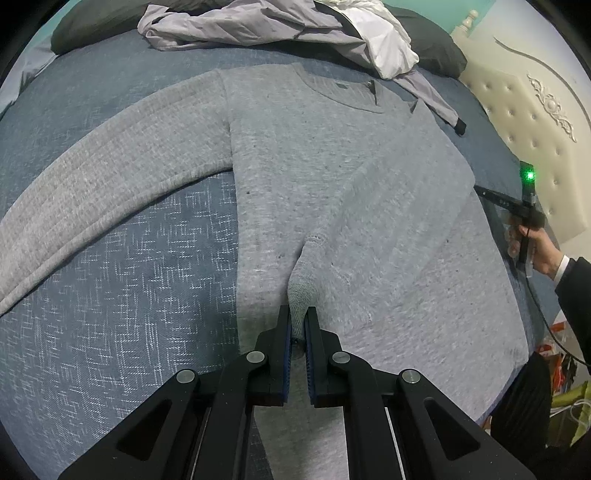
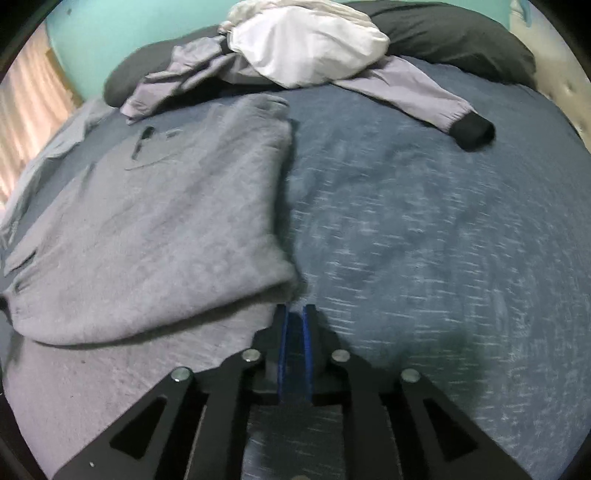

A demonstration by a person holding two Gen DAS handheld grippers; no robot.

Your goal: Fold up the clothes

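Right sleeve folded in and pinched at the cuff; left sleeve not yet folded

The grey knitted long-sleeved sweater (image 1: 332,177) lies flat on the blue woven bedspread (image 1: 122,302), neckline away from the cameras; the left gripper (image 1: 298,325) has its blue-padded jaws clamped on the ribbed cuff (image 1: 301,280) of the sleeve laid across the body; the right gripper (image 2: 295,317) sits just past the sweater's folded side edge (image 2: 286,206), jaws narrowly parted over bare bedspread and holding nothing; I judge the next move is to set the cuff down and release it, then fetch the outstretched sleeve (image 1: 110,166); open bedspread lies on both sides, while the crumpled lilac jacket (image 1: 236,29) and white cloth (image 1: 388,48) crowd the far edge.
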